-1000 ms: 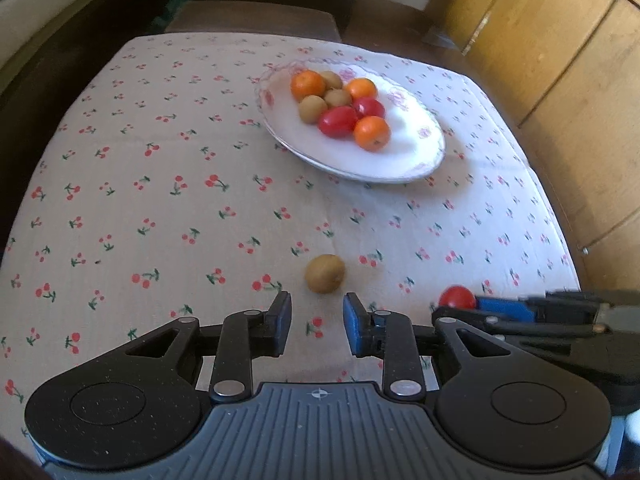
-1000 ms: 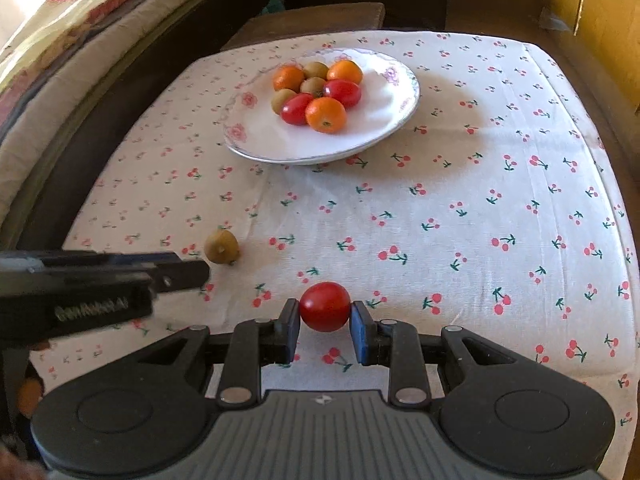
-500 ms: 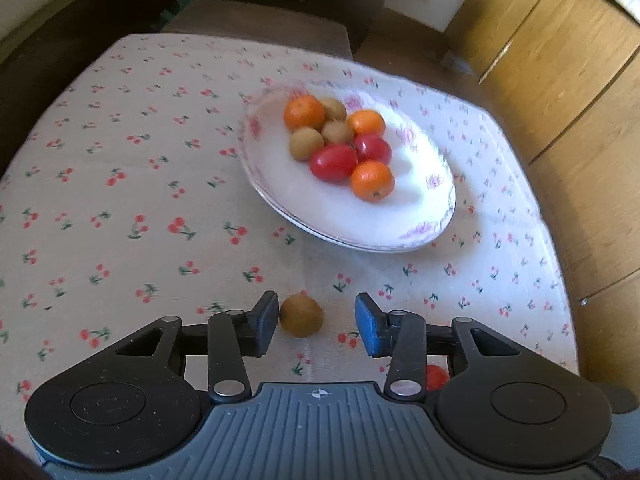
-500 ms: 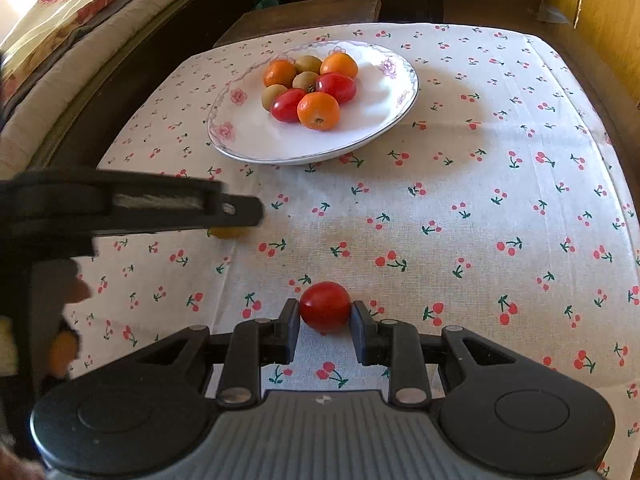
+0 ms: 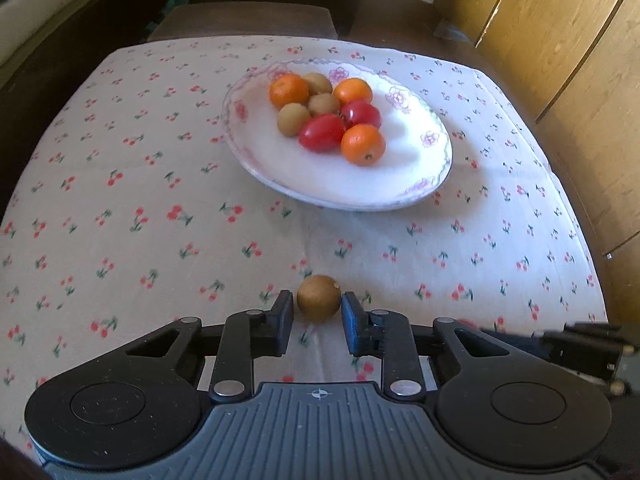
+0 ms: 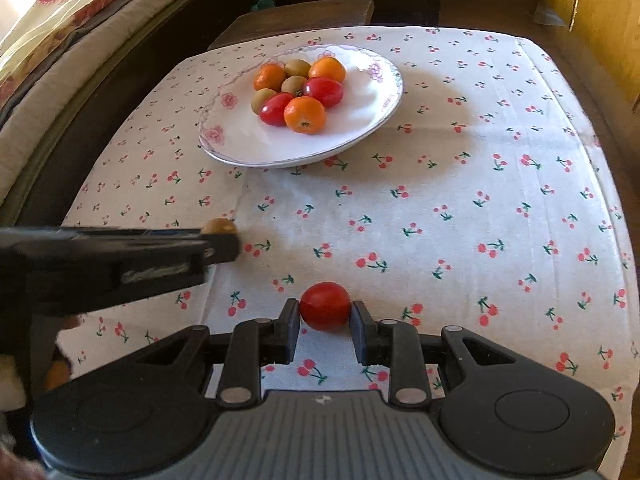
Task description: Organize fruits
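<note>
A brown kiwi (image 5: 319, 298) lies on the cherry-print tablecloth (image 5: 120, 200) between the fingertips of my left gripper (image 5: 316, 309). Its jaws are closing, and the pads touch the kiwi on both sides. In the right wrist view a red tomato (image 6: 325, 306) sits on the cloth, and my right gripper (image 6: 325, 313) is shut on it. The left gripper (image 6: 224, 246) reaches in from the left there, half covering the kiwi (image 6: 219, 225). Farther back a white flowered plate (image 5: 360, 200) holds oranges, kiwis and red tomatoes.
Wooden cupboard doors (image 5: 560, 60) stand right of the table. A dark stool (image 6: 296, 16) sits behind the table's far edge, and a bed with a patterned cover (image 6: 60, 12) runs along the left. The plate (image 6: 248, 148) has bare room on its near side.
My left gripper moved forward to the kiwi, opened around it, then closed onto it. The right gripper stayed still, holding the tomato.
</note>
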